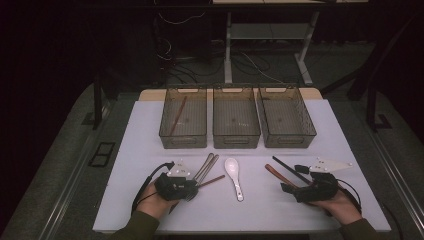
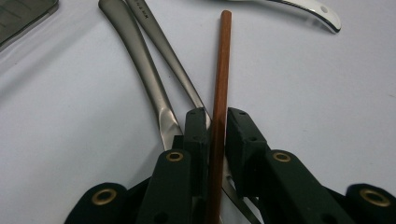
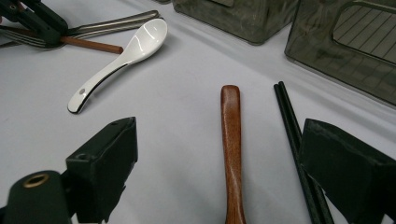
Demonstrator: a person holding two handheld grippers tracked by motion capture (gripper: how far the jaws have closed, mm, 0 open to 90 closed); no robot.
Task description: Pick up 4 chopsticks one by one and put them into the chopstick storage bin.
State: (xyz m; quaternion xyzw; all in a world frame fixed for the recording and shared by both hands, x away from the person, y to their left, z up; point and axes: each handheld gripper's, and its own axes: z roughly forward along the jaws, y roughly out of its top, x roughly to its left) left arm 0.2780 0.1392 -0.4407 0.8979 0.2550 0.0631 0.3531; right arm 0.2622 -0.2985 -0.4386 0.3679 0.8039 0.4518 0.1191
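Chopstick (image 2: 219, 93), brown wood, sits clamped between the left gripper (image 1: 186, 186) jaws, still low on the table over two forks (image 2: 154, 79). Its mate (image 1: 177, 116) lies in the left bin (image 1: 183, 140), ahead. Sorting barely begun: white spoon (image 1: 234, 172), wooden handle (image 3: 232, 140) and black chopsticks (image 3: 294, 135) remain. Right gripper (image 1: 296, 190) is spread wide around the wooden handle.

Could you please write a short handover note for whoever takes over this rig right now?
Left claw: shut on the brown chopstick, which lies over two metal forks.
Right claw: open, astride a wooden handle, black chopsticks beside it.
White spoon lies on the table between them.
Done: one brown stick in the left bin.
Left: probably sorting the remaining utensils into bins.
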